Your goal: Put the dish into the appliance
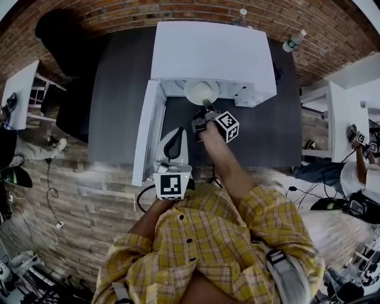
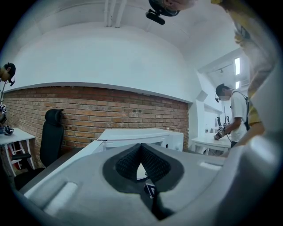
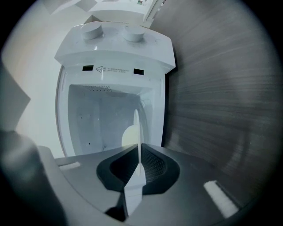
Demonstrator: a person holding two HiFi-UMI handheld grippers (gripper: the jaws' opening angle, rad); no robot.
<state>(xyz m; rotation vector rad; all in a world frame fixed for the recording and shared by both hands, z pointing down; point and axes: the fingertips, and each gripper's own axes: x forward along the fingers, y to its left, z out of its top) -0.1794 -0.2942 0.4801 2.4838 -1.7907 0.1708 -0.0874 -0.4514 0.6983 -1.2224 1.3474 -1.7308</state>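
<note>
1. Jaws of the left gripper [image 2: 141, 146] are pressed together at the tips with nothing between them; its ribbed black pads [image 2: 128, 163] form a peaked arch. It hangs in front of the appliance, near the free edge of the door.
2. A dark, wood-grained table [image 1: 119, 107] stands against a rough red brick wall [image 1: 178, 12].
3. On the table sits the appliance [image 1: 214, 50], a smooth white box; its flat white door [image 1: 145, 130] is swung fully open to the left.
4. Its cavity [image 3: 101, 114] is pale and glossy, with two round knobs [image 3: 93, 30] on the panel beside it.
5. A thin white dish [image 1: 202, 91], round from the head view and edge-on from the right gripper view, lies at the cavity's mouth with its far rim inside.
6. Clenched on the dish's near rim, the right gripper [image 3: 139, 152] holds it between ribbed black pads. Whether the dish touches the cavity floor cannot be told.
</note>
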